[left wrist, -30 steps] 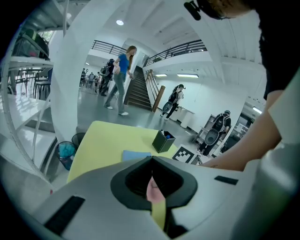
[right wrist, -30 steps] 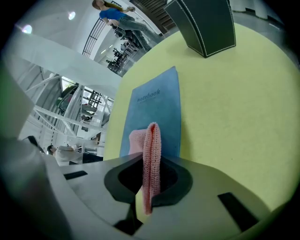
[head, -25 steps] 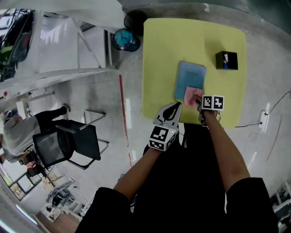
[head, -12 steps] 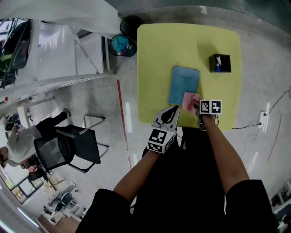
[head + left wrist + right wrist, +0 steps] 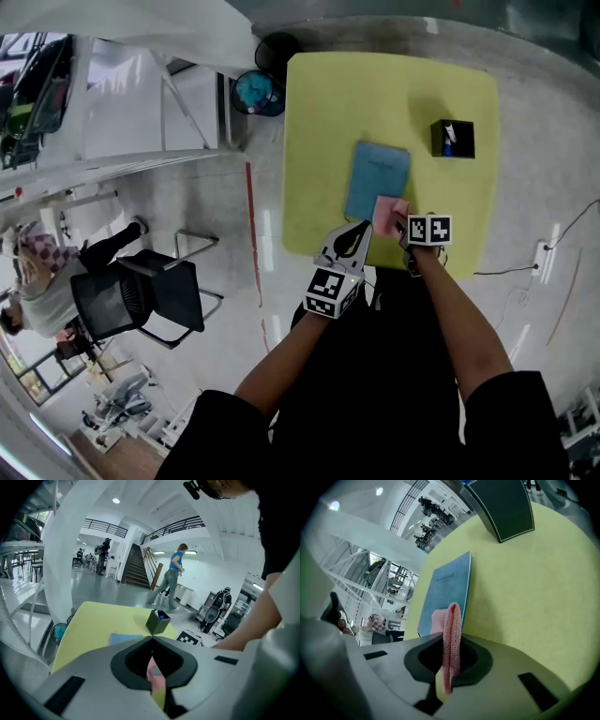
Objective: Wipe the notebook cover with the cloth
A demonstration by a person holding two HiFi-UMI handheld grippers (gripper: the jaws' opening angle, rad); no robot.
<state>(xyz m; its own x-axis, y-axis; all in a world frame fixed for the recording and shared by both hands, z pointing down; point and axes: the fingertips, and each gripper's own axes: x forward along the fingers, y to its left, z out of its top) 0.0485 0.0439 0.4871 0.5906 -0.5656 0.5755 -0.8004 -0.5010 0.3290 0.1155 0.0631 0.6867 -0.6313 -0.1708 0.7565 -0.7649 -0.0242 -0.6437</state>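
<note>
**Right gripper.** The right gripper (image 5: 452, 643) was clamped on the cloth (image 5: 451, 618). The cloth was a pink knitted piece, pinched edge-on between the jaws. Its free end draped forward onto the near right corner of the notebook (image 5: 378, 178). This grip left a loose pad of fabric ahead of the jaws, which is judged to be the part meant to bear on the cover.

**Notebook.** The notebook, blue and closed, lay flat on the yellow counter (image 5: 319, 141). Its long side ran away from the person and its near end lay close to the counter's front edge. The cloth covered only the near right corner and the rest of the cover was bare. The wipe is therefore judged to be at its start, or at the near end of a stroke.

**Left gripper.** The left gripper (image 5: 152, 639) had its jaws together with nothing between them. It was positioned just beside the notebook's near left corner, over the counter's front edge. Whether it touched the counter cannot be told. It did not pin the notebook, so a firm stroke could slide the book.

**Clearance.** A black holder (image 5: 453, 138) stood well apart at the far right, outside the likely wiping path.
</note>
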